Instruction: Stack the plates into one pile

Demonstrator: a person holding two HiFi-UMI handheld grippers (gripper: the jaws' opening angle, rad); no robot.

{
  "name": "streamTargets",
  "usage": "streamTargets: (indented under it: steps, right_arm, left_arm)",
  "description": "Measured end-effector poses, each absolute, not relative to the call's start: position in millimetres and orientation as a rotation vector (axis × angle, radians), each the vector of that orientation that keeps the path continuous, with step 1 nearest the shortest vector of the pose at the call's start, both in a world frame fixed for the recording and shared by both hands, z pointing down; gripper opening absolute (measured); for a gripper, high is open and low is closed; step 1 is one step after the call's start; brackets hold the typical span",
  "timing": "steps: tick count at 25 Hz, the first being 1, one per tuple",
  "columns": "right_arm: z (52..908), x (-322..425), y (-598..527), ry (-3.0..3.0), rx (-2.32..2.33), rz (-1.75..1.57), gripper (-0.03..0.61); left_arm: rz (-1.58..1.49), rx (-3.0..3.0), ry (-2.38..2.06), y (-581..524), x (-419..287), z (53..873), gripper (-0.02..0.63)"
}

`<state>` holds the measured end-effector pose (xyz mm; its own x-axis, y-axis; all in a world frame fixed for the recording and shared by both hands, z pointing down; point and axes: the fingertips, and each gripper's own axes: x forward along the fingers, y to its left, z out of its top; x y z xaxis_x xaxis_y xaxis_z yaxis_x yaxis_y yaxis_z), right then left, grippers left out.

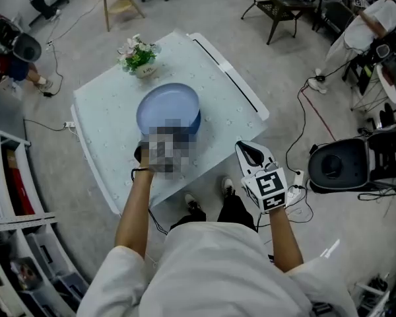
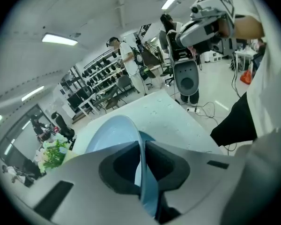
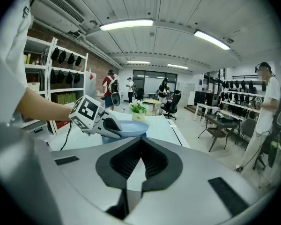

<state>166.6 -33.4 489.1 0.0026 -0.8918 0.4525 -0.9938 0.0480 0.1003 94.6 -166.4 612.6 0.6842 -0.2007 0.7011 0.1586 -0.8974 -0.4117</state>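
Left hand-held gripper [image 2: 141, 143] is clamped on the near rim of the pale plate [image 1: 166, 107], straight over the darker plate [image 1: 197, 124] on the surface [image 1: 105, 111]. Right hand-held gripper [image 3: 139, 146] is closed on nothing, off the near corner, so I'd just lower with the left.

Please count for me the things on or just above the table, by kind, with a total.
Plates: 2, the light blue plate in the left gripper and the dark blue plate below it
Flower pot: 1
Total: 3
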Motion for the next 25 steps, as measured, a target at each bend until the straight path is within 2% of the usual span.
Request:
streamTargets:
  steps: [10,18,20,25]
  right_arm:
    - [503.4,180.0,-23.5,-1.915,1.889,0.419,0.014]
    - [508.1,181.3,-42.3,-1.988,1.808,0.451,0.014]
    - [508.9,181.3,-48.0,-2.011,1.776,0.457,0.014]
    - [501.5,190.0,-63.2,-2.062,1.710,0.430,0.014]
  left_arm:
    - [-1.262,-2.626,-0.130,-143.8,90.2,648.1,0.060]
    - [-1.413,-2.739,-0.170,-152.0,84.9,660.8,0.160]
    - [-1.489,-2.750,-0.195,-152.6,80.9,670.2,0.209]
    - [-1.550,-2.724,-0.194,-155.9,80.1,676.4,0.225]
